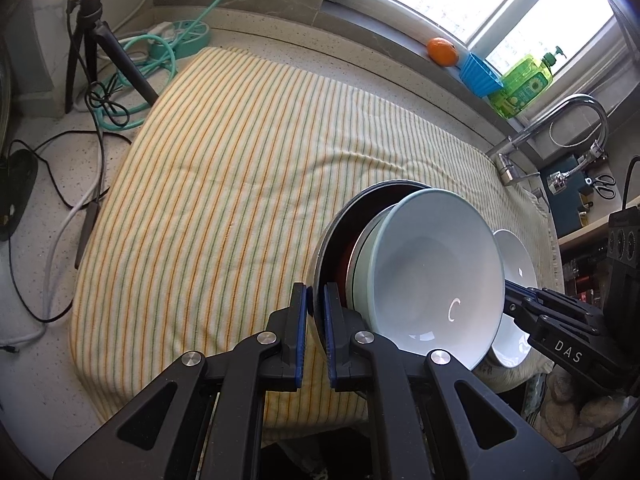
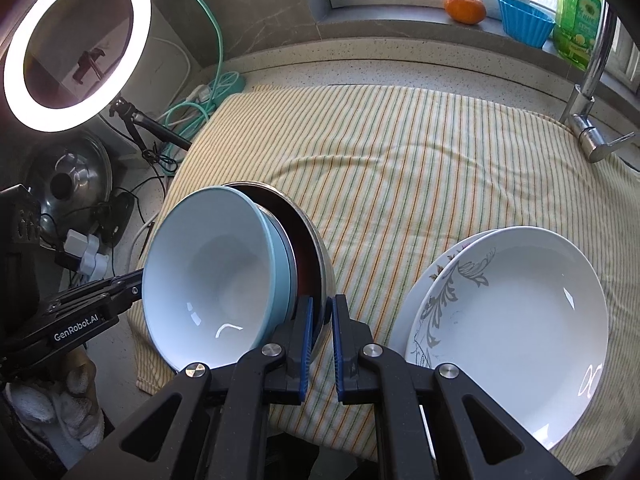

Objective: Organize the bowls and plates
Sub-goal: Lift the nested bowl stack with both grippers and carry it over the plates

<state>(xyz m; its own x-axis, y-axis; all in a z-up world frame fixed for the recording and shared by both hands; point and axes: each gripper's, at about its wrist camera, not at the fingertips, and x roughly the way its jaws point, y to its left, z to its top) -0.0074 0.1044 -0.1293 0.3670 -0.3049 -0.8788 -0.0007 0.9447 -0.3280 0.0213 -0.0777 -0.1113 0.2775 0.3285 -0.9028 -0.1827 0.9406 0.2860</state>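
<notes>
Orange (image 2: 465,8), blue cup (image 2: 525,20), green bottle (image 1: 524,82) on sill; faucet (image 2: 592,80); ring light (image 2: 78,44); perhaps pot lid (image 2: 68,184).

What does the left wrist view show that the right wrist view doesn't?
Left wrist only: black scissors beyond the tap.
Right wrist only: glowing ring light, steel pot lid, floral-patterned white plates clearly.
Both: nested pale blue bowls in a steel bowl, its rim gripped by left gripper and right gripper; striped cloth; orange.

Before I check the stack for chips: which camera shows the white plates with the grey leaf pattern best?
The right wrist view. There the white plates lie on the striped cloth, nearly whole, with the leaf pattern plain. In the left wrist view only slivers of the plates show behind the blue bowl, with no pattern visible.
</notes>
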